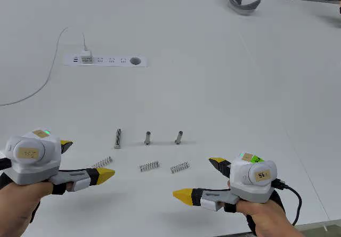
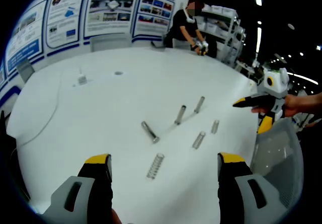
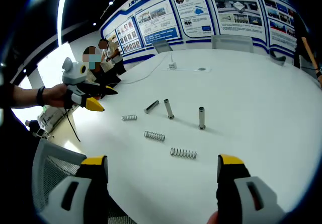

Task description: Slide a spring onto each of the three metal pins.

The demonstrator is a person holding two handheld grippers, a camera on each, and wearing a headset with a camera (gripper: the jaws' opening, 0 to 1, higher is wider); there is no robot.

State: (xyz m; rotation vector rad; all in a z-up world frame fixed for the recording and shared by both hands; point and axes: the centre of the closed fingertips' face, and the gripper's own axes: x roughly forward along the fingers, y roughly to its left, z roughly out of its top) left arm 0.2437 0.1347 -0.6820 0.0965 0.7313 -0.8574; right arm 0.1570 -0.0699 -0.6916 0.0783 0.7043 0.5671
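Low in the head view, left gripper (image 1: 86,160) and right gripper (image 1: 198,179), one in each hand, hovering over the near edge of the white bench (image 1: 224,88); yellow-tipped fingers (image 3: 94,162) spread wide on both, nothing between them. Between the two grippers, three springs lying flat in a row on the bench: left spring (image 1: 102,163) close by the left gripper's lower fingertip, then middle spring (image 1: 149,166) and right spring (image 1: 180,167). Just beyond, three metal pins in a matching row, none carrying a spring: left pin (image 1: 118,138) lying on its side, middle pin (image 1: 147,137) and right pin (image 1: 179,137) standing on end. Farther back, white power strip (image 1: 105,60) with a cable (image 1: 48,77) trailing off to the left, and a grey curved object (image 1: 242,1) near the far edge. Beyond the bench in the left gripper view, wall posters (image 2: 110,10) and a person (image 2: 183,25).
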